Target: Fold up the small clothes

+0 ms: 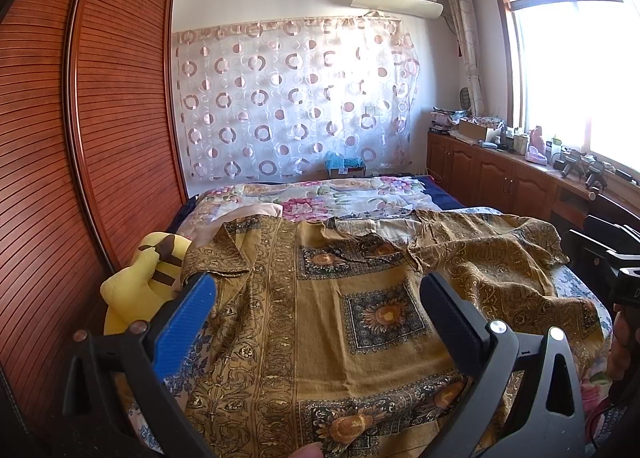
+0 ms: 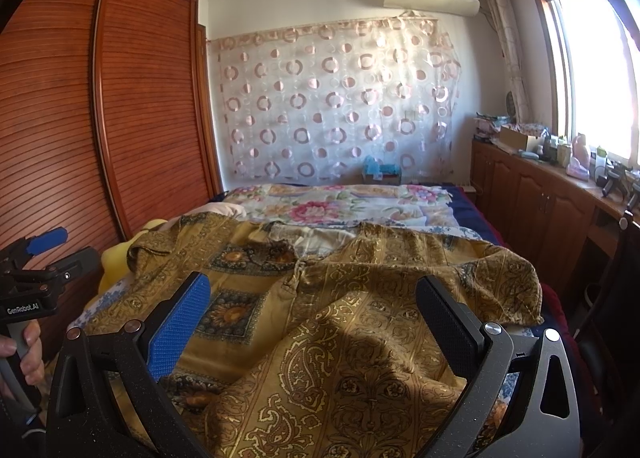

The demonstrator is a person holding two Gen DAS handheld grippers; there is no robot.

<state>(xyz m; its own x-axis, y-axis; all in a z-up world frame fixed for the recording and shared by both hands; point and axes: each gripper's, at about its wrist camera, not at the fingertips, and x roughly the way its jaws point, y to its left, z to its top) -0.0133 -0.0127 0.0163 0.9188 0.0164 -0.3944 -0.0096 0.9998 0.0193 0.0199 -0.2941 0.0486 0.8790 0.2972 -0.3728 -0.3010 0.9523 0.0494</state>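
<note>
A mustard-gold patterned shirt (image 1: 320,298) with dark sunflower squares lies spread on the bed, collar toward the far side. It also shows in the right wrist view (image 2: 340,318). My left gripper (image 1: 318,290) is open and empty, hovering above the shirt's left half. My right gripper (image 2: 312,298) is open and empty above the shirt's right half, where one front panel is rumpled and lies folded over (image 2: 360,378). The left gripper's body (image 2: 40,274) shows at the left edge of the right wrist view.
A yellow plush toy (image 1: 144,282) lies at the bed's left edge against the wooden wardrobe (image 1: 100,138). A floral quilt (image 1: 328,198) covers the far bed. A low cabinet (image 1: 500,174) with clutter runs along the right wall under the window.
</note>
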